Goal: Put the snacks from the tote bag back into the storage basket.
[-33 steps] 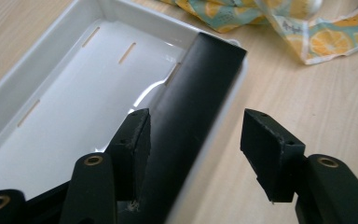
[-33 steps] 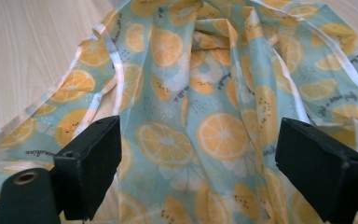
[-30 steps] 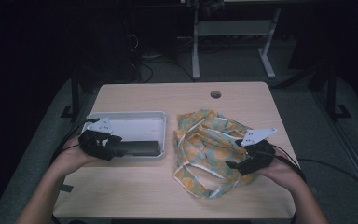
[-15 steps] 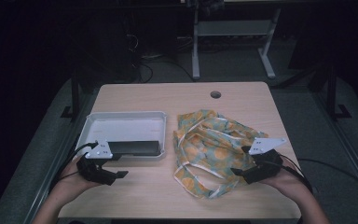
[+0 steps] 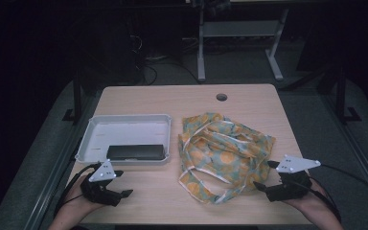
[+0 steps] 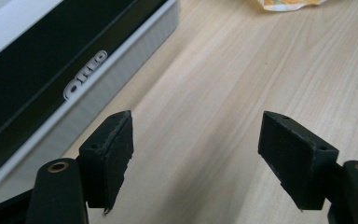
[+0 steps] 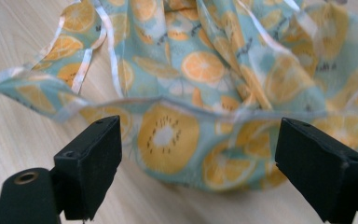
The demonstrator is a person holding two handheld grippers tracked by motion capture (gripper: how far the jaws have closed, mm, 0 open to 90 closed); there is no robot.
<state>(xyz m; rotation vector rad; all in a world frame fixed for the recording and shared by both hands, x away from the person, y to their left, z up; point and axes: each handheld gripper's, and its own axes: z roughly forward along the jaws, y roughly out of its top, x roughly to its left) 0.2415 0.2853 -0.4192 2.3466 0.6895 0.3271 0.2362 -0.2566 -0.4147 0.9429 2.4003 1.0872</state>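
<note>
From the high view, a light wooden tabletop (image 5: 249, 103) carries a white tray (image 5: 124, 125) at left, with a black box (image 5: 135, 152) lying along its near side, and a crumpled cloth (image 5: 223, 153) printed with orange slices at centre right. The left gripper (image 5: 120, 194) hovers at the near left edge of the tabletop, just in front of the tray, touching nothing. The right gripper (image 5: 261, 187) sits at the near right, its tips just beside the cloth's near edge. In the left gripper view, the jaws are spread wide over bare wood, holding nothing; the tray's rim (image 6: 116, 60) and the box (image 6: 42, 56) lie to one side. In the right gripper view, the jaws are spread wide and empty, with the cloth (image 7: 205, 84) just ahead of them.
</note>
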